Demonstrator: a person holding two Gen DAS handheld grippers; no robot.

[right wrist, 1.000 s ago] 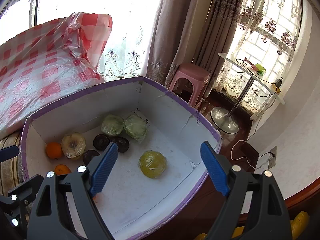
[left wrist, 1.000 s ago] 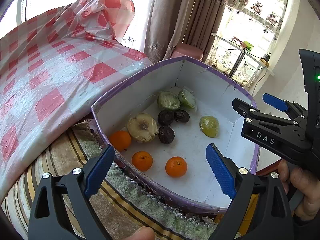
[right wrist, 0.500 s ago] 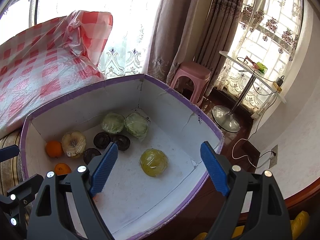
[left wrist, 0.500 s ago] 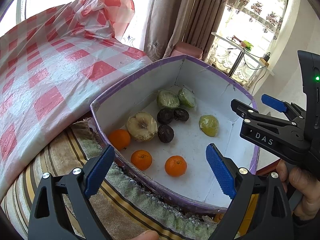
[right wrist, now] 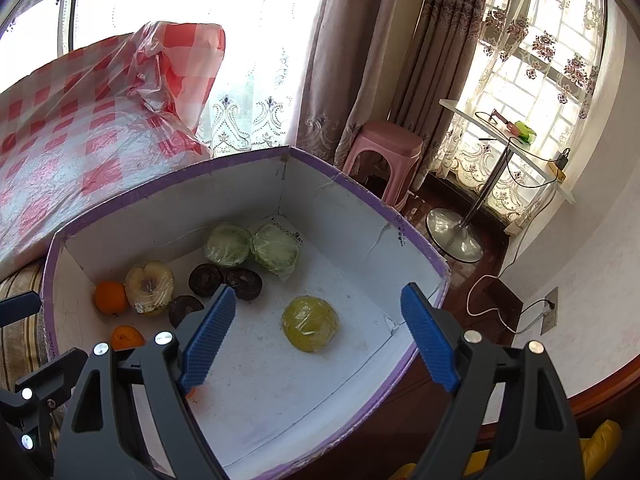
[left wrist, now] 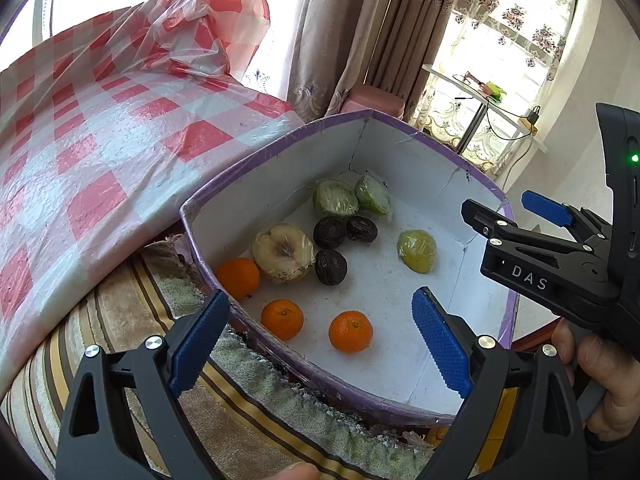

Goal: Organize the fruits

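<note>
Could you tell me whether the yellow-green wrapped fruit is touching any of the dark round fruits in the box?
No, the yellow-green wrapped fruit lies alone on the white floor of the box, with bare floor between it and the dark round fruits.

Three oranges, dark fruits, wrapped green and yellow fruits scattered inside white box.

Purple-edged white box, 3 orange fruits, red-and-white checked cloth, pink stool

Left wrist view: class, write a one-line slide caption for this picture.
Open left gripper hovering over a purple-rimmed box holding three oranges, dark fruits and wrapped fruits, right gripper alongside.
</note>
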